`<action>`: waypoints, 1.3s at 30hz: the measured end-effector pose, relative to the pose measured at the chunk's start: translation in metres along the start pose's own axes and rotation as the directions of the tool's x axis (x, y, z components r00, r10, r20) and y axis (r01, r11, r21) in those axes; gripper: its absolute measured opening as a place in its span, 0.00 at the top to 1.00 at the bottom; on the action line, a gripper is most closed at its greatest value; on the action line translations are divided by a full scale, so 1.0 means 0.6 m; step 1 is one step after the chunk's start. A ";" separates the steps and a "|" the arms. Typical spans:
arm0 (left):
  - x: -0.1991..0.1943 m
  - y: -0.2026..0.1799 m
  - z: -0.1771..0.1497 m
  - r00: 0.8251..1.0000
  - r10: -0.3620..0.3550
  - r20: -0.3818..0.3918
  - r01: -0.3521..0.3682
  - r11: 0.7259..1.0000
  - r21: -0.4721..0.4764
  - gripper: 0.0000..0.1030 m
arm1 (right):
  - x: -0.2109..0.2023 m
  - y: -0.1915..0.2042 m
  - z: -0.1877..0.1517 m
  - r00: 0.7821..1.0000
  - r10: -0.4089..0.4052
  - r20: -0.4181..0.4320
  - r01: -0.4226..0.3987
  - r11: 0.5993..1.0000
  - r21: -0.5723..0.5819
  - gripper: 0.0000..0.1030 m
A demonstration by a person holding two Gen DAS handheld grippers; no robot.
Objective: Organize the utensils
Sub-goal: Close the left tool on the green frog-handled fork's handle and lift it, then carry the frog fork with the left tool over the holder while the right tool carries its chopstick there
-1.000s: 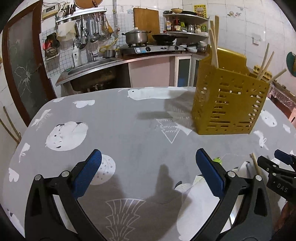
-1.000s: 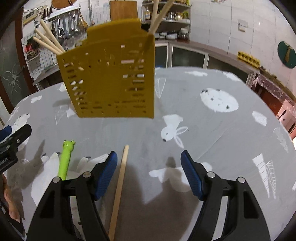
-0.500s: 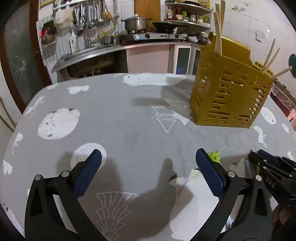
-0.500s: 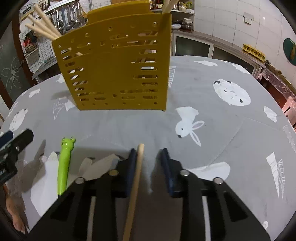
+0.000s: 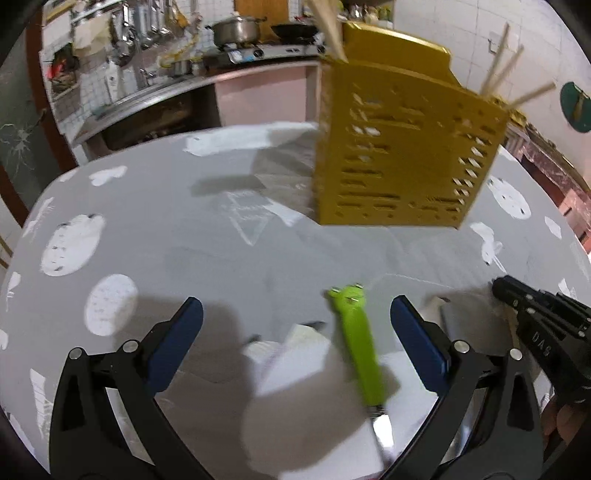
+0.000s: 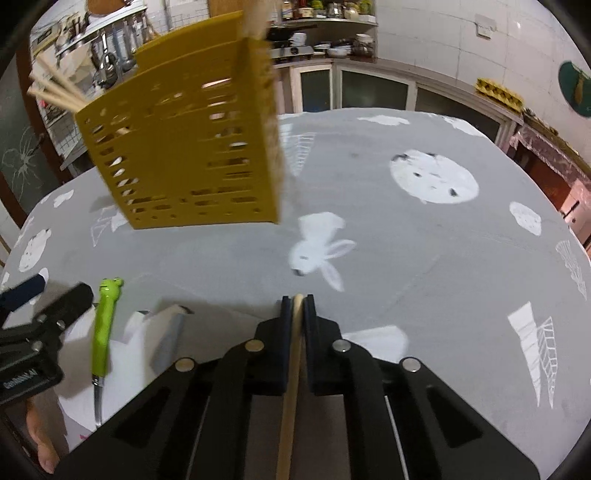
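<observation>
A wooden chopstick sits clamped between the blue pads of the right tongs, its pale tip just showing past the pads and its shaft running back under the black frame toward the camera, low over the worktop with its grey cloth printed in white rabbits and moons. To the left of those tongs lies a green frog-headed utensil, its frog face pointing away from the camera and its metal end nearest it, resting partly on a white patch of the cloth. From the left wrist, the same frog-headed utensil lies between the pads of the left tongs, nearer the right-hand pad; those tongs stand wide apart, and neither pad touches it. The right tongs show at the right edge of that view, beside the left pair, and a fingertip of the person's hand shows below them. Beyond both pairs of tongs stands a yellow slotted utensil caddy, upright on the cloth, ahead and to the left of the right tongs and ahead and to the right of the left ones. Several more chopsticks lean out of its top at one end. Behind the worktop, blurred, are a kitchen counter with a steel pot on a stove and shelves of jars.
</observation>
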State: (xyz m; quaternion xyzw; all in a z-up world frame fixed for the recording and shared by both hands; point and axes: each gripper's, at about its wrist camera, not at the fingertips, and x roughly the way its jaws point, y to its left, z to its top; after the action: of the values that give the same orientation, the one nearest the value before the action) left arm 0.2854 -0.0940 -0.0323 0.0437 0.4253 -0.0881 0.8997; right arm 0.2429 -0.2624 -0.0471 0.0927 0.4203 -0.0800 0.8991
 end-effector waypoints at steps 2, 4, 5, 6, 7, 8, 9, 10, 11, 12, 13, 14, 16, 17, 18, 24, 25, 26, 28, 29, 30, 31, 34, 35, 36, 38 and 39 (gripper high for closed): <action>0.007 -0.013 -0.002 1.000 -0.012 -0.021 0.013 1.000 0.009 0.14 | -0.002 -0.013 0.000 1.000 -0.004 0.003 0.004 1.000 0.010 0.93; 0.017 -0.027 -0.005 0.998 -0.018 -0.052 0.019 1.000 0.025 0.22 | -0.002 -0.023 -0.001 1.000 0.002 0.000 -0.002 1.000 0.021 0.93; 0.022 -0.033 -0.006 0.997 -0.026 -0.069 0.028 0.999 0.029 0.28 | -0.001 -0.027 -0.001 1.000 0.004 0.000 -0.004 1.000 0.024 0.93; 0.027 -0.036 -0.007 0.996 -0.031 -0.081 0.033 0.999 0.028 0.30 | 0.000 -0.028 -0.001 1.000 0.007 0.000 -0.007 1.000 0.024 0.93; 0.031 -0.038 -0.007 0.995 -0.034 -0.090 0.036 0.999 0.025 0.33 | 0.001 -0.030 -0.001 1.000 0.008 0.002 -0.008 1.000 0.024 0.93; 0.034 -0.040 -0.007 0.995 -0.031 -0.090 0.033 0.999 0.019 0.34 | 0.002 -0.030 -0.002 1.000 0.008 0.003 -0.008 1.000 0.022 0.93; 0.034 -0.043 -0.007 0.996 -0.030 -0.086 0.031 0.999 0.016 0.35 | 0.003 -0.029 -0.002 1.000 0.006 0.004 -0.007 1.000 0.019 0.93; 0.036 -0.044 -0.005 0.996 -0.032 -0.087 0.033 0.999 0.016 0.39 | 0.004 -0.030 -0.002 1.000 0.006 0.003 -0.006 1.000 0.019 0.93; 0.036 -0.046 -0.004 0.995 -0.038 -0.090 0.040 0.999 0.020 0.45 | 0.006 -0.030 -0.002 1.000 0.006 0.002 -0.006 1.000 0.018 0.93; 0.036 -0.048 -0.003 0.995 -0.038 -0.093 0.041 0.999 0.022 0.49 | 0.007 -0.030 -0.001 1.000 0.006 -0.001 -0.006 1.000 0.018 0.93; 0.037 -0.050 -0.001 0.994 -0.039 -0.097 0.042 0.999 0.024 0.54 | 0.008 -0.029 0.000 1.000 0.006 -0.004 -0.006 1.000 0.019 0.93; 0.038 -0.052 0.000 0.994 -0.043 -0.105 0.045 0.999 0.024 0.60 | 0.007 -0.028 0.001 1.000 0.005 -0.007 -0.005 1.000 0.018 0.93; 0.036 -0.052 0.002 0.993 -0.048 -0.111 0.051 0.998 0.021 0.70 | 0.008 -0.028 0.002 1.000 0.004 -0.011 -0.004 1.000 0.015 0.93; 0.036 -0.053 0.004 0.992 -0.048 -0.113 0.051 0.998 0.021 0.76 | 0.008 -0.028 0.003 1.000 0.003 -0.012 -0.003 1.000 0.014 0.93; 0.036 -0.053 0.005 0.992 -0.048 -0.115 0.050 0.999 0.021 0.78 | 0.007 -0.027 0.003 1.000 0.003 -0.013 -0.003 1.000 0.012 0.93; 0.032 -0.035 0.011 0.992 -0.079 -0.101 0.076 0.997 -0.033 0.81 | -0.009 -0.031 0.002 1.000 0.017 0.012 -0.017 1.000 0.019 0.93; 0.027 -0.032 0.012 0.993 -0.079 -0.091 0.076 0.996 -0.036 0.81 | -0.016 -0.032 0.003 1.000 0.019 0.025 -0.019 1.000 0.020 0.93; 0.020 -0.030 0.012 0.994 -0.080 -0.075 0.078 0.996 -0.038 0.81 | -0.021 -0.033 0.004 0.999 0.022 0.035 -0.023 1.000 0.021 0.93; 0.007 -0.027 0.014 0.996 -0.077 -0.044 0.075 0.996 -0.040 0.82 | -0.033 -0.033 0.009 0.998 0.029 0.057 -0.030 0.999 0.025 0.93; -0.003 -0.025 0.016 0.997 -0.074 -0.024 0.073 0.997 -0.039 0.82 | -0.040 -0.033 0.011 0.997 0.031 0.070 -0.033 0.999 0.027 0.93; -0.017 -0.024 0.018 0.998 -0.070 0.002 0.070 0.997 -0.036 0.82 | -0.044 -0.033 0.014 0.996 0.034 0.078 -0.036 0.999 0.028 0.94; -0.028 -0.024 0.020 0.998 -0.066 0.022 0.067 0.997 -0.031 0.82 | -0.052 -0.032 0.016 0.995 0.038 0.092 -0.041 0.999 0.028 0.94; -0.064 -0.018 0.025 0.995 -0.054 0.089 0.057 0.998 -0.025 0.82 | -0.075 -0.027 0.023 0.989 0.046 0.138 -0.050 0.998 0.025 0.94; -0.074 -0.017 0.027 0.993 -0.050 0.109 0.054 0.998 -0.025 0.82 | -0.082 -0.026 0.025 0.987 0.048 0.152 -0.052 0.998 0.024 0.94; -0.087 -0.015 0.028 0.990 -0.048 0.134 0.051 0.998 -0.026 0.82 | -0.092 -0.024 0.028 0.984 0.053 0.171 -0.057 0.998 0.022 0.94; -0.108 -0.010 0.031 0.983 -0.041 0.177 0.048 0.998 -0.031 0.82 | -0.108 -0.022 0.031 0.978 0.057 0.200 -0.062 0.998 0.019 0.94; -0.119 -0.007 0.031 0.979 -0.038 0.201 0.045 0.998 -0.032 0.82 | -0.117 -0.022 0.033 0.974 0.058 0.217 -0.064 0.998 0.019 0.94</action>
State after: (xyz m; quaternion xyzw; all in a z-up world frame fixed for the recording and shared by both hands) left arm 0.2541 -0.0920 0.0349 0.0093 0.3351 -0.1030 0.9365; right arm 0.2102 -0.2751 0.0183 0.1078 0.3157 -0.0673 0.9403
